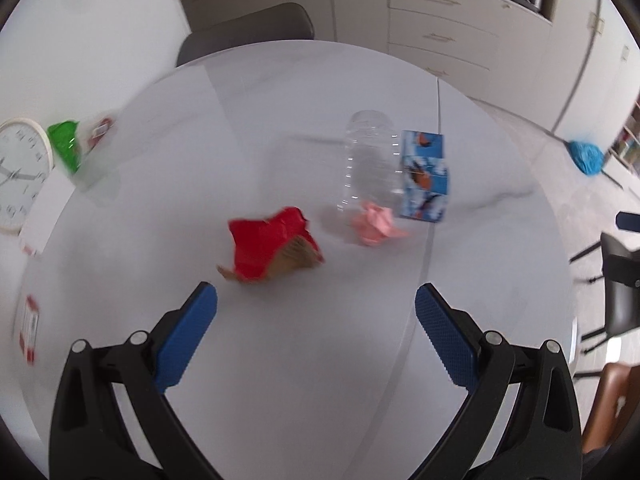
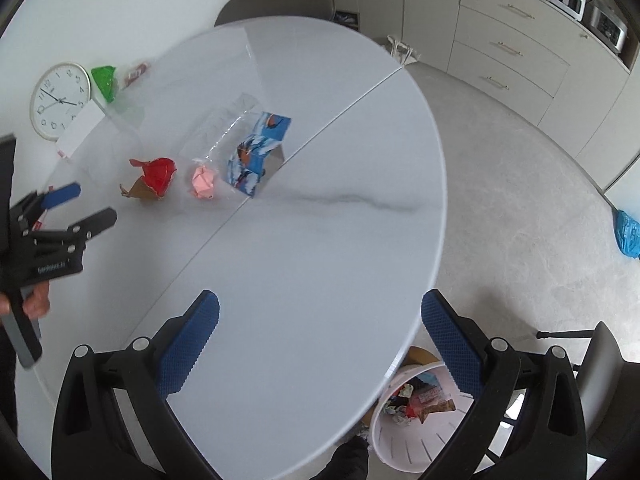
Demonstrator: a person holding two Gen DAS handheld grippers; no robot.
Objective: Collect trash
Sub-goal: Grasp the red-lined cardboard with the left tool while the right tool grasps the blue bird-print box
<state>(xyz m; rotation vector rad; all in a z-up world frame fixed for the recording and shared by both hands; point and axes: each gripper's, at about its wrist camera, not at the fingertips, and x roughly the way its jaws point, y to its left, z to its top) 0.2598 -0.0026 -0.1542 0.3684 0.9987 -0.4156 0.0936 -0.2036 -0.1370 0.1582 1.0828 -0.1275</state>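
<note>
A crumpled red and brown wrapper (image 1: 274,246) (image 2: 154,178) lies on the white round table (image 1: 320,340) (image 2: 320,240). To its right lie a pink paper ball (image 1: 376,224) (image 2: 203,182), a clear plastic bottle on its side (image 1: 366,160) (image 2: 224,130) and a blue printed carton (image 1: 426,178) (image 2: 258,152). My left gripper (image 1: 316,308) (image 2: 86,202) is open and empty, just short of the red wrapper. My right gripper (image 2: 320,312) is open and empty above the table's near edge.
A white trash bin (image 2: 416,420) holding scraps stands on the floor under the table's near right edge. A wall clock (image 2: 60,100), a green wrapper (image 2: 105,82) and a white box (image 2: 78,130) lie at the table's far left. Chairs stand around the table.
</note>
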